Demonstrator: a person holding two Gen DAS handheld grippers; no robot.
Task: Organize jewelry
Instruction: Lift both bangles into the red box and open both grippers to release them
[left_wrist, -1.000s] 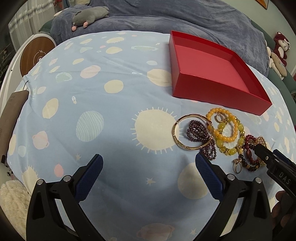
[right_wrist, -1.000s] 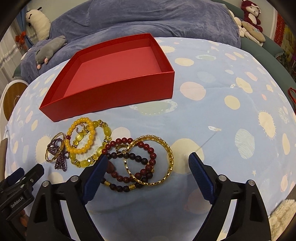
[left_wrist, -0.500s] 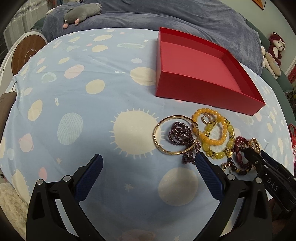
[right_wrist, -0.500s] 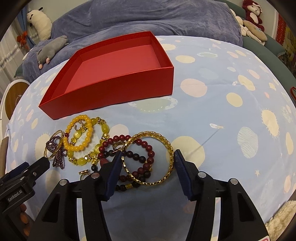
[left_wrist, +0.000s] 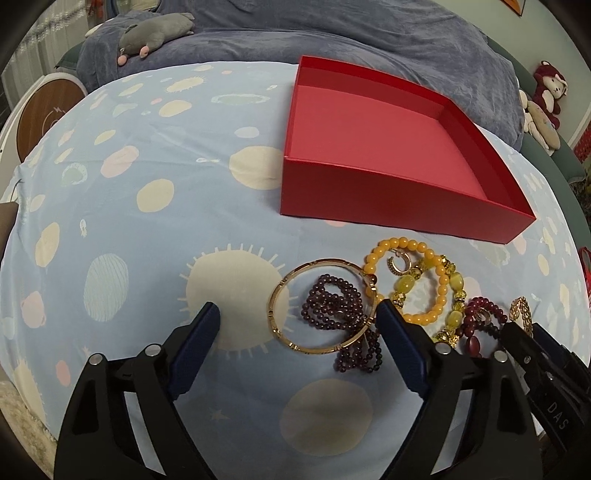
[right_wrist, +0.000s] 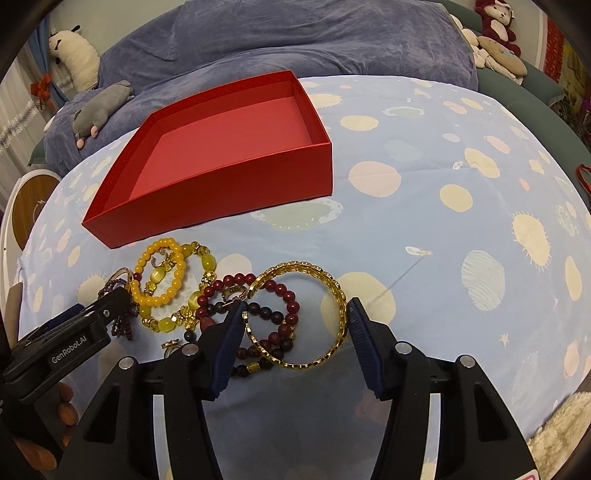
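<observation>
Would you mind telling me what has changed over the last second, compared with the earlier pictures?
Both grippers closed in on the jewelry. The right gripper narrowed its jaws around the gold chain bangle, not yet pinching it. The left gripper advanced and narrowed around the thin gold bangle and purple beads. The jewelry and the empty red box stayed put.

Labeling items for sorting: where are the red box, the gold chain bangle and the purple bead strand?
red box (right_wrist: 221, 206), right wrist view, front wall.
gold chain bangle (right_wrist: 341, 306), right wrist view, right rim.
purple bead strand (left_wrist: 332, 310), left wrist view, bead cluster.

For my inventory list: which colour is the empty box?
Red; the box shows best in the right wrist view.
</observation>
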